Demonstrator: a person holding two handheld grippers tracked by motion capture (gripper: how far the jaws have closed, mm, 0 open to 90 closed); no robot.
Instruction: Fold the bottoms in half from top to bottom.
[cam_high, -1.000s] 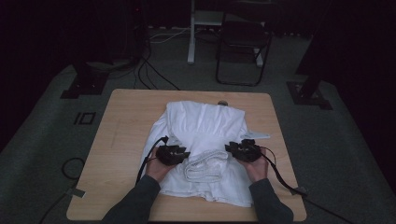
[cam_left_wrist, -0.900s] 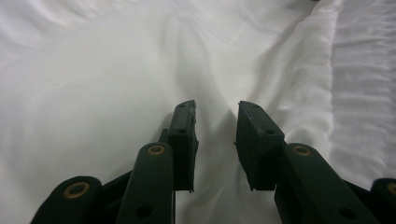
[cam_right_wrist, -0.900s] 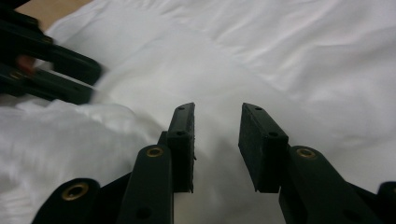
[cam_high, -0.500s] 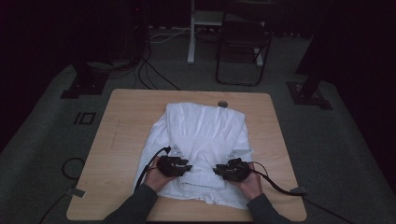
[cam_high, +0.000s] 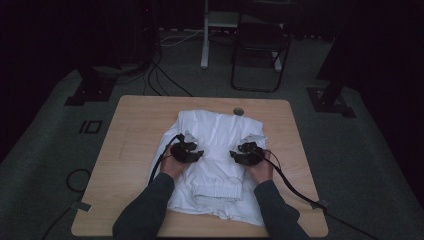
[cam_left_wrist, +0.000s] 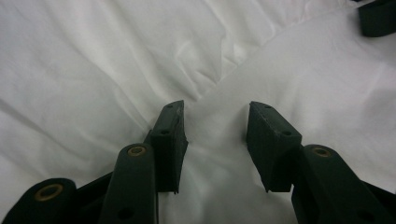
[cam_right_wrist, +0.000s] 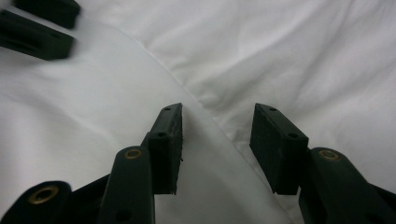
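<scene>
The wooden surface (cam_high: 140, 125) fills the middle of the dim room, and most of its centre is taken by a white garment (cam_high: 220, 135), folded into a rough rectangle with an elastic-looking ribbed band lying toward six o'clock, near the person. From where I stand it looks like folding work: a flap has been brought over, and its diagonal edge runs across the cloth under both hands.

The left tongs (cam_high: 194, 153) sit on the garment at about nine o'clock of its middle, the right tongs (cam_high: 241, 154) at three o'clock, level with each other, probably so the fold can be handled evenly on both sides. In the left gripper view the left tongs (cam_left_wrist: 215, 140) stand apart, the fold edge running between the jaws without being pinched; they have just been opening. The right gripper view shows the same for the right tongs (cam_right_wrist: 217, 144): jaws apart, just opened wider, the seam passing between them and nothing clamped.

A small round disc (cam_high: 238, 111) rests on the surface at twelve o'clock, just beyond the garment.

I can read no brand, label or writing anywhere; the light is too poor.
</scene>
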